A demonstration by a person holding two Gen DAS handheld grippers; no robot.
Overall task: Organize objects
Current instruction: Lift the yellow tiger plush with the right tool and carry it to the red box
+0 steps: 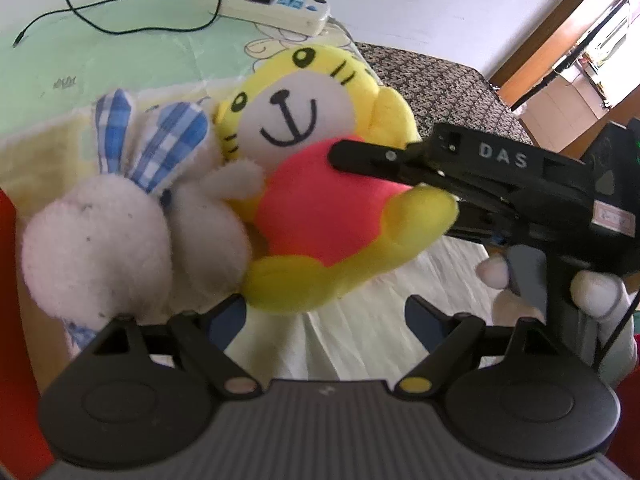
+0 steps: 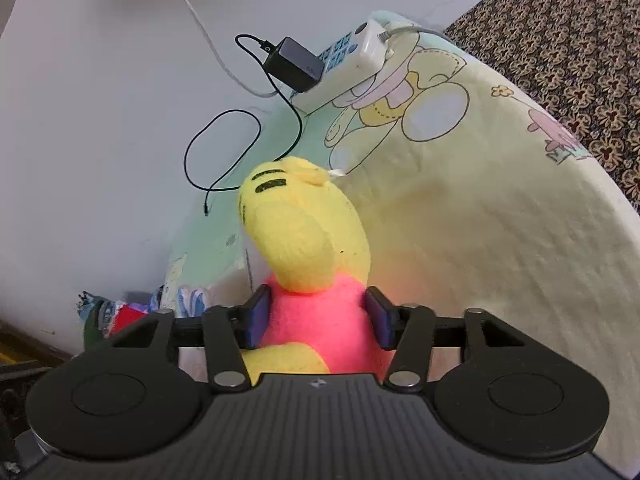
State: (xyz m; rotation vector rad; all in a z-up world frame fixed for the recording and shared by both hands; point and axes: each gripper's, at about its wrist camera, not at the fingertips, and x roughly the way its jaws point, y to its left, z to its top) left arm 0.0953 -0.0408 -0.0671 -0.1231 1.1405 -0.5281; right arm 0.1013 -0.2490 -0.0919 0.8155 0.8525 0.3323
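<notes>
A yellow tiger plush (image 1: pixel 320 184) with a pink belly sits beside a white rabbit plush (image 1: pixel 120 220) with blue checked ears on the bed. My right gripper (image 2: pixel 318 316) is shut on the tiger plush (image 2: pixel 304 240) at its pink body; it reaches in from the right in the left wrist view (image 1: pixel 360 156). My left gripper (image 1: pixel 324 320) is open and empty just below the two plush toys, its fingers touching neither.
A white power strip (image 1: pixel 276 4) with a black adapter and a black cable (image 1: pixel 120 20) lies at the far end of the cartoon-print sheet (image 2: pixel 480 200). A dark patterned cover (image 1: pixel 440 84) lies to the right. A red object (image 1: pixel 16 300) borders the left.
</notes>
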